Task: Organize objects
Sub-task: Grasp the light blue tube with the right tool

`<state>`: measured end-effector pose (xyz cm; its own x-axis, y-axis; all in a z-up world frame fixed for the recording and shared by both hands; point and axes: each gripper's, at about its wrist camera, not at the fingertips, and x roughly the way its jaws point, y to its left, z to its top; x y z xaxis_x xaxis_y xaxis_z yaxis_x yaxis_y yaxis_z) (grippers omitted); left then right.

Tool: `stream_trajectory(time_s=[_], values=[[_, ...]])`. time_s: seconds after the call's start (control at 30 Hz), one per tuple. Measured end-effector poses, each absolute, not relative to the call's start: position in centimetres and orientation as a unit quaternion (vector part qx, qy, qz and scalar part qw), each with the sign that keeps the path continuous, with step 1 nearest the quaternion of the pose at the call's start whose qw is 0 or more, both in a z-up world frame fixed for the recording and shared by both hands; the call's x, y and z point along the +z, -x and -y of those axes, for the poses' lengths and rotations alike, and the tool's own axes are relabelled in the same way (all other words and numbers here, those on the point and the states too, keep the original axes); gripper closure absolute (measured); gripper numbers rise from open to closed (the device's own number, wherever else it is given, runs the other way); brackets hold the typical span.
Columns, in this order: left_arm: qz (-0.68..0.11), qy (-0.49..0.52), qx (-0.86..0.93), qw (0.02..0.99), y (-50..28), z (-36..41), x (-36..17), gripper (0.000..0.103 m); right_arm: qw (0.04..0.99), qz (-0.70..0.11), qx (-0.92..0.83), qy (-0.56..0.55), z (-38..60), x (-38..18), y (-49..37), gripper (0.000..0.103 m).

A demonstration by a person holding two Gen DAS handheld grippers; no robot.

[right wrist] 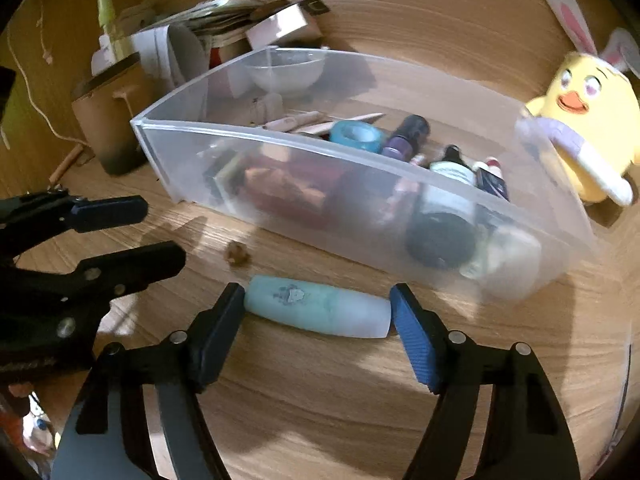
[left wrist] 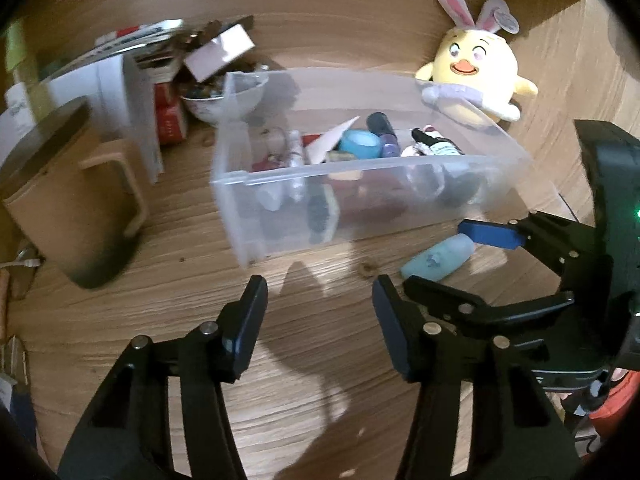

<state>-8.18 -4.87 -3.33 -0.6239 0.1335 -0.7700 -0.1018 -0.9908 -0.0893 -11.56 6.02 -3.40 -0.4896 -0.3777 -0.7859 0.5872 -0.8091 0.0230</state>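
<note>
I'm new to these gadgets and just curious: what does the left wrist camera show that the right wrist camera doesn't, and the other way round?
Only the left view: the left gripper over bare wood. Only the right view: the right gripper with its pads at either end of the blue bottle, and a yellow-green bottle. Both: the clear bin, the yellow plush chick, the bottle.

No lettering is sharp enough to be read anywhere.

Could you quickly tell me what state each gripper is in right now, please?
Left gripper: open, nothing between its fingers.
Right gripper: open around the pale blue bottle lying on the table, not yet clamped.
</note>
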Motion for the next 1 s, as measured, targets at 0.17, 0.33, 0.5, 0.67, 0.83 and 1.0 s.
stream_trajectory(time_s=[0.17, 0.33, 0.5, 0.67, 0.83, 1.0], values=[[0.012, 0.442, 0.894, 0.079, 9.3, 3.3, -4.0, 0.055, 0.279, -0.107, -0.864, -0.405, -8.5, -2.4, 10.6, 0.032], [-0.001, 0.451, 0.888, 0.082, 10.4, 1.7, -4.8, 0.065, 0.285, -0.090, -0.871, -0.390, -10.5, -1.0, 9.9, 0.032], [-0.013, 0.450, 0.889, 0.083, 10.9, 0.8, -5.2, 0.091, 0.291, -0.076, -0.873, -0.385, -11.3, -0.4, 10.2, 0.032], [-0.024, 0.440, 0.895, 0.078, 10.6, 0.5, -4.9, 0.091, 0.295, -0.068, -0.874, -0.381, -11.5, -0.1, 10.6, 0.032], [-0.014, 0.426, 0.901, 0.075, 10.0, 1.0, -3.6, 0.091, 0.293, -0.062, -0.878, -0.374, -11.5, 0.3, 10.9, 0.032], [-0.001, 0.404, 0.912, 0.072, 9.4, 1.7, -1.7, 0.091, 0.292, -0.057, -0.884, -0.361, -11.7, 1.4, 11.1, 0.032]])
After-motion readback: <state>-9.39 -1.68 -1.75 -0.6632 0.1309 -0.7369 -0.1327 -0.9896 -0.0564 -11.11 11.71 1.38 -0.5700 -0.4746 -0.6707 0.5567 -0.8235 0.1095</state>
